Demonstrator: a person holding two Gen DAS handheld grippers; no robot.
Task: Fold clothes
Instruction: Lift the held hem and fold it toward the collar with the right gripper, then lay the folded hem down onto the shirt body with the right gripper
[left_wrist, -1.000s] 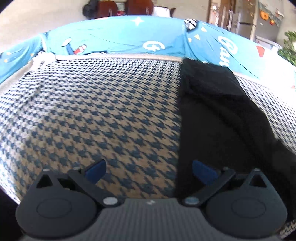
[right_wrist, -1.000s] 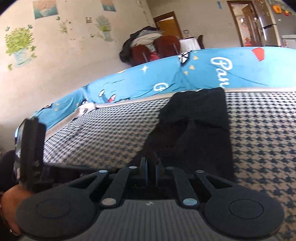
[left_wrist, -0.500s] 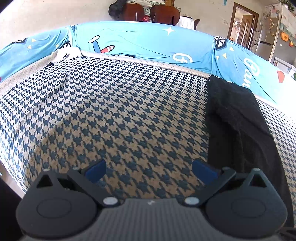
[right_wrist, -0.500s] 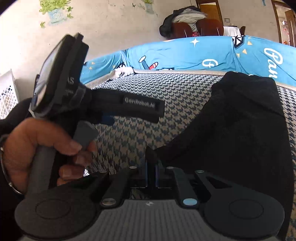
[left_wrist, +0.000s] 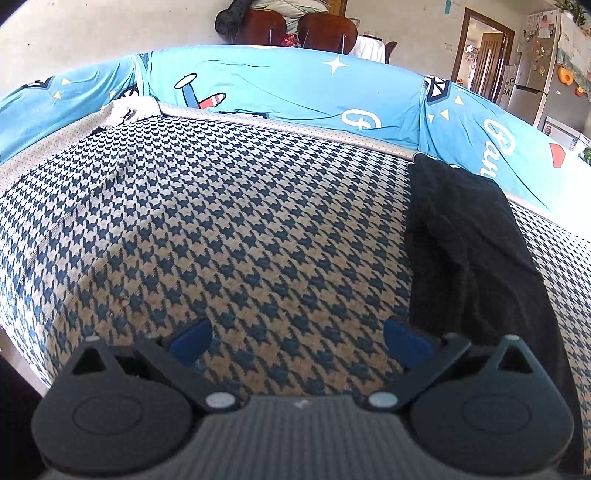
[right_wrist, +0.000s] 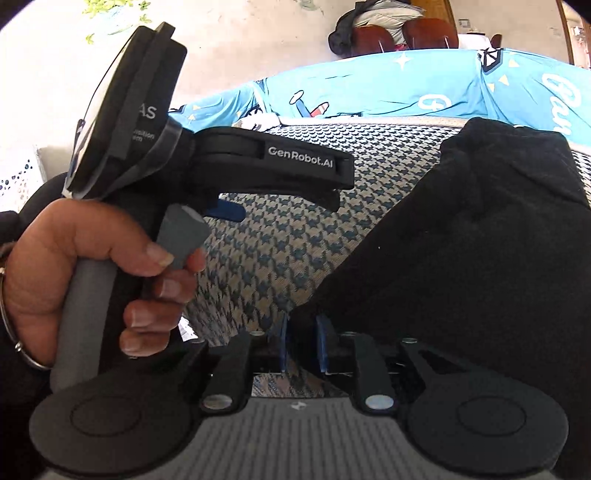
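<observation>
A black garment (left_wrist: 472, 251) lies stretched out on the houndstooth bed cover (left_wrist: 221, 221), running from the far edge toward me. My left gripper (left_wrist: 297, 339) stands open over bare cover just left of the garment, nothing between its blue pads. In the right wrist view the garment (right_wrist: 480, 240) fills the right side. Its near corner sits between the pads of my right gripper (right_wrist: 301, 343), whose jaws are opening; a gap shows beside each pad. A hand (right_wrist: 92, 266) holds the left gripper's grey handle at the left.
Blue cartoon-print padding (left_wrist: 295, 92) walls the far side of the bed. Brown chairs (left_wrist: 295, 29) piled with clothes stand behind it, and a doorway (left_wrist: 480, 62) and a fridge lie far right. The bed's near edge drops off at lower left.
The right gripper sank toward the garment's near corner and its pads, shut before, have parted. The left gripper swung left, so the garment sits further right in its view.
</observation>
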